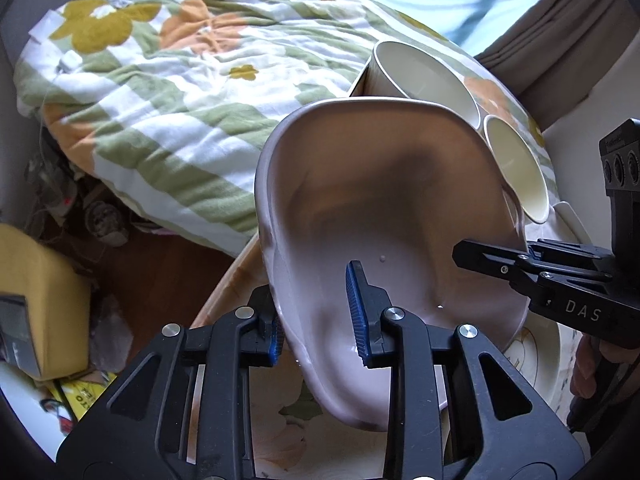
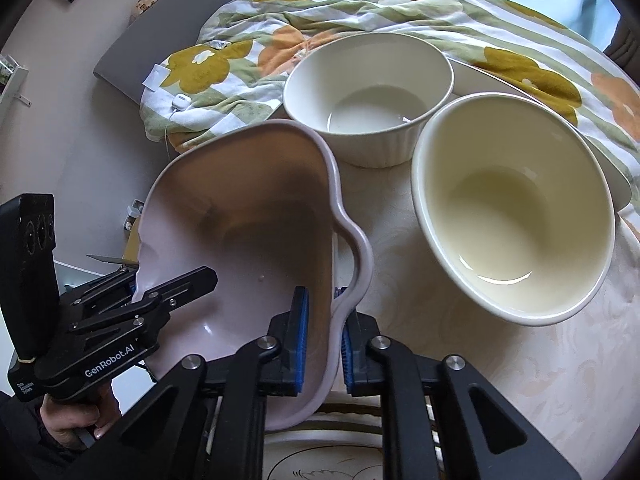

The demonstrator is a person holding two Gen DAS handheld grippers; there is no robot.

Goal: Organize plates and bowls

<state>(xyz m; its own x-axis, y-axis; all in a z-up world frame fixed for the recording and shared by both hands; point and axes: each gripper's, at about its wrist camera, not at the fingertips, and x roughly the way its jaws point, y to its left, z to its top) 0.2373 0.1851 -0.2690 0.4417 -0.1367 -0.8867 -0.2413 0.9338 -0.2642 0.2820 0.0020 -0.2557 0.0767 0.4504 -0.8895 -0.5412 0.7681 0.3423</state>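
A pale pink, wavy-rimmed dish (image 1: pixel 400 216) (image 2: pixel 240 216) is held tilted above the table by both grippers. My left gripper (image 1: pixel 316 320) straddles its left rim, one blue pad inside and one outside. My right gripper (image 2: pixel 324 336) is shut on its right rim; it also shows in the left wrist view (image 1: pixel 524 252). The left gripper shows in the right wrist view (image 2: pixel 136 280) at the dish's far rim. Two cream bowls stand behind: a ribbed one (image 2: pixel 368 96) (image 1: pixel 420 80) and a smooth one (image 2: pixel 516 208) (image 1: pixel 516 168). A patterned plate (image 2: pixel 320 456) (image 1: pixel 536 356) lies under the dish.
The round table (image 2: pixel 520 380) has a cream patterned cloth. A flowered green and orange quilt (image 1: pixel 180 80) (image 2: pixel 320 12) lies on the bed behind. A white tray edge (image 2: pixel 492 76) sits behind the bowls. Yellow box (image 1: pixel 40 292) and clutter lie on the floor at left.
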